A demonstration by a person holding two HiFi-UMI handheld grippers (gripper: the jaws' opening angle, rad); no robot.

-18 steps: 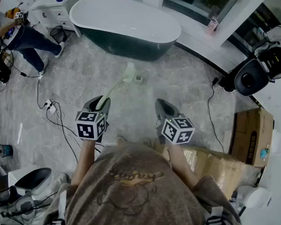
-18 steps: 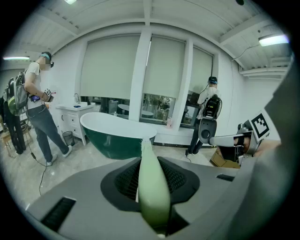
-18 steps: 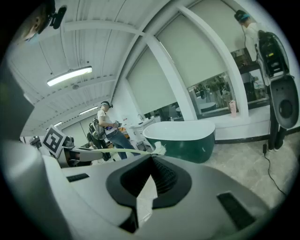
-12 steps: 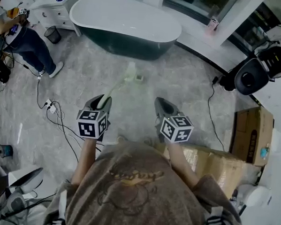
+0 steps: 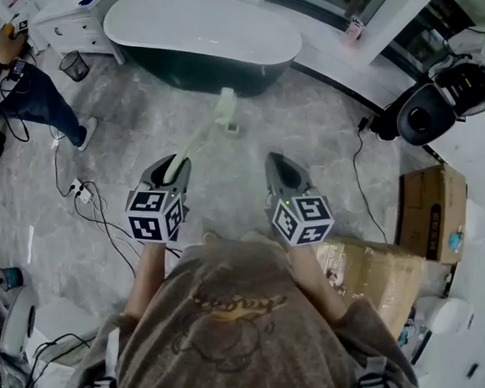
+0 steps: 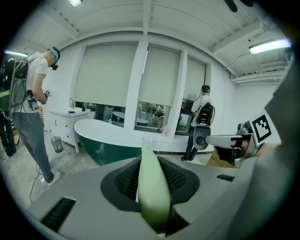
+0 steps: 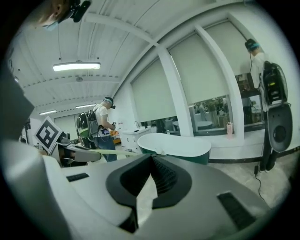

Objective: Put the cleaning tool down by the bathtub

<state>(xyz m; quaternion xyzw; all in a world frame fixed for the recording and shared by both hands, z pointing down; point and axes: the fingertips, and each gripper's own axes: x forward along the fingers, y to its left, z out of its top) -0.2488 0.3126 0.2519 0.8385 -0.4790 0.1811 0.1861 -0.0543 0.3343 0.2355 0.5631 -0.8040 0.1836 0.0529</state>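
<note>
A pale green long-handled brush sticks forward out of my left gripper, which is shut on its handle. The brush head hangs above the grey floor, short of the dark green bathtub with its white rim. In the left gripper view the handle runs between the black pads toward the tub. My right gripper floats level beside the left, its jaws together with nothing in them. The right gripper view shows its jaws meeting at the tip, the tub ahead.
Cardboard boxes stand at right, another beside my right arm. A black round machine with a cord sits at back right. A person, cables and a power strip are at left, near a bin and white cabinet.
Both grippers and the brush have come a little closer to the tub. The person at the left has stepped further left and away.
</note>
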